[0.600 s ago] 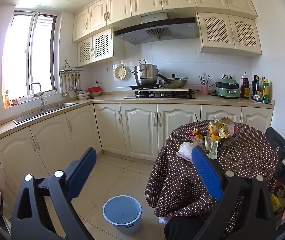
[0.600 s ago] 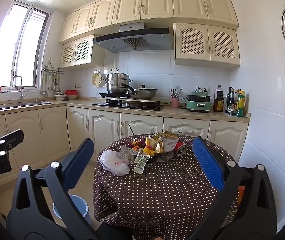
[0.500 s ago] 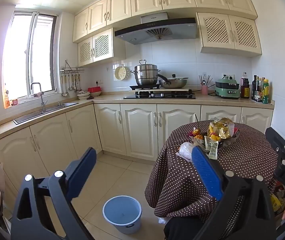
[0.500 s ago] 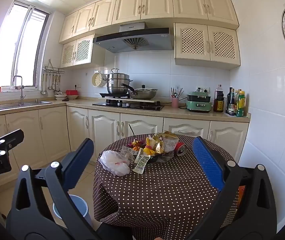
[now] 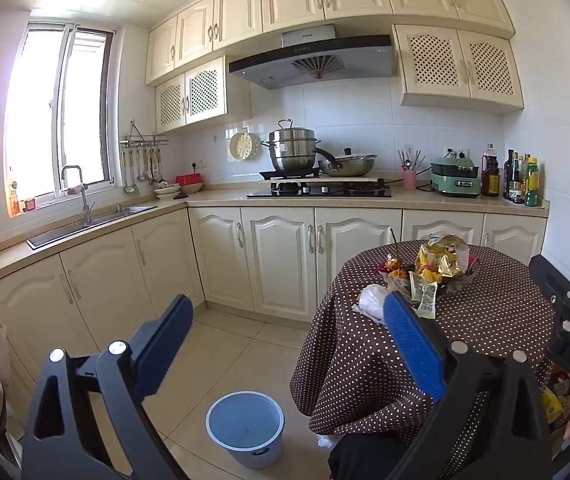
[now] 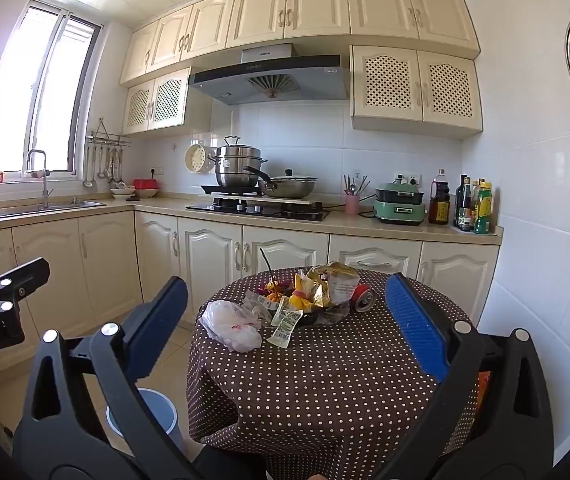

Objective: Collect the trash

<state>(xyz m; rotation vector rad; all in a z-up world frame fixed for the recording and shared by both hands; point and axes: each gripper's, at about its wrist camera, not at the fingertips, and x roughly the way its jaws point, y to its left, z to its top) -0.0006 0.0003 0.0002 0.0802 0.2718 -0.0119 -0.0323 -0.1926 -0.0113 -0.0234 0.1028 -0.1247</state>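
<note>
Right gripper (image 6: pixel 285 328), jaws wide and empty, aimed just short of the litter on the round table (image 6: pixel 325 380); left gripper (image 5: pixel 289 340), likewise wide and empty, over the floor above the blue bucket (image 5: pixel 245 426). The white bag (image 6: pixel 233 324) lies nearest, wrappers (image 6: pixel 317 292) and can (image 6: pixel 363 298) behind. Advice: take the bag first, pinching its bunched middle, then carry it to the bucket.

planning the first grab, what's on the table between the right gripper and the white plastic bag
Only bare polka-dot tablecloth. In the right wrist view nothing lies between the open right gripper and the white plastic bag; the wrapper pile sits beyond it.
</note>
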